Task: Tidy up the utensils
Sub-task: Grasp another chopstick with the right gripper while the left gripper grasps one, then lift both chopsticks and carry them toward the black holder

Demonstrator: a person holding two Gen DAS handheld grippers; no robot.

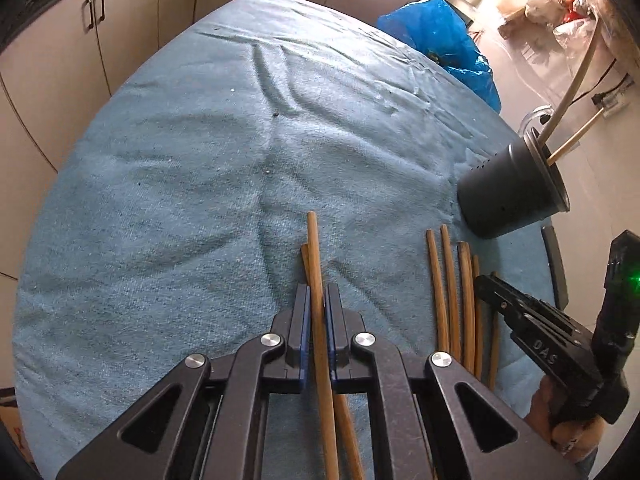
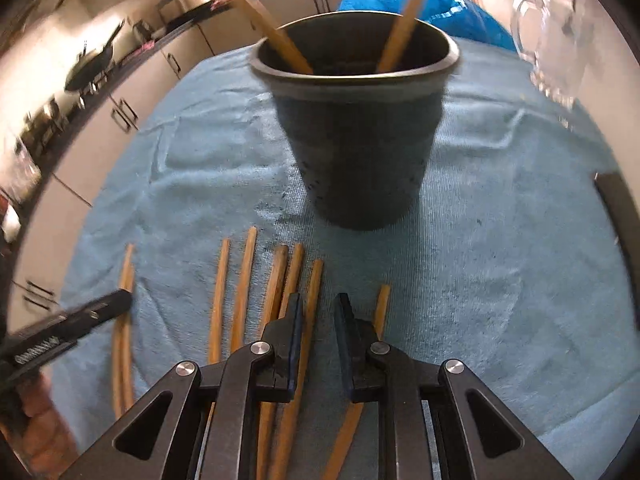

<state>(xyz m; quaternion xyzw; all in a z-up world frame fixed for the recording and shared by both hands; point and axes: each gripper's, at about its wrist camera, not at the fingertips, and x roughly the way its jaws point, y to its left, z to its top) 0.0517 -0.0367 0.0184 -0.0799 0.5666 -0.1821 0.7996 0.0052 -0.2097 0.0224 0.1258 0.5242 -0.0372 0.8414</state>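
Running along the left gripper's (image 1: 317, 300) own axis, from 6 toward 12 o'clock in the left wrist view, the chopstick (image 1: 314, 256) lies between the two blue pads with its tip past the fingertips. We read the jaws as nearly closed around it; whether the pads press the wood we cannot tell. A second chopstick (image 1: 305, 258) lies just beside it, crossing beneath at a shallow angle.

The dark utensil cup (image 1: 516, 192) stands on the blue towel (image 1: 180, 200) at about 2 o'clock from this chopstick, with two sticks already leaning inside.

In the right wrist view, the right gripper (image 2: 317, 312) hovers with jaws open and empty over the loose row of chopsticks (image 2: 244, 292), all lying roughly parallel and pointing at 12 o'clock toward the cup. One stick (image 2: 314, 284) sits at the inner edge of its left pad.

We judge the right gripper nearer the cup; the left must swing its stick upright and toward 2 o'clock.
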